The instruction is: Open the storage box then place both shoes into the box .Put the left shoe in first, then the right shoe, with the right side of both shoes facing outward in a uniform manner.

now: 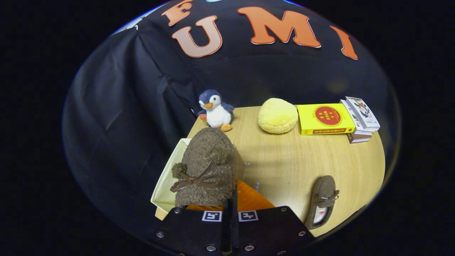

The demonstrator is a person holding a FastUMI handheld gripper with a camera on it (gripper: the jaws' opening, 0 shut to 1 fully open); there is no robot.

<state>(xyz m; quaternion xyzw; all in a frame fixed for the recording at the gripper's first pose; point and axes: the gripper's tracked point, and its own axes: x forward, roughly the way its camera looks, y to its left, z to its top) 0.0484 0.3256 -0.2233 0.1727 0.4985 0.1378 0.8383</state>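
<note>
My gripper [230,204] is shut on a brown woolly shoe [208,167] with a brown bow and two pompoms. The fingers pinch its near end and its toe points away from me. The shoe hangs over the open storage box [166,181], whose cream inner wall shows to the left of the shoe. An orange panel [250,199] of the box shows just right of the fingers. The second brown shoe [322,201] lies on the wooden table [284,160] to the right of the fingers, with its opening toward me.
At the table's far side stand a plush penguin [215,110], a round yellow cushion [277,115], a yellow book [325,118] and a small stack of books [360,119]. Black cloth walls close off the back and left.
</note>
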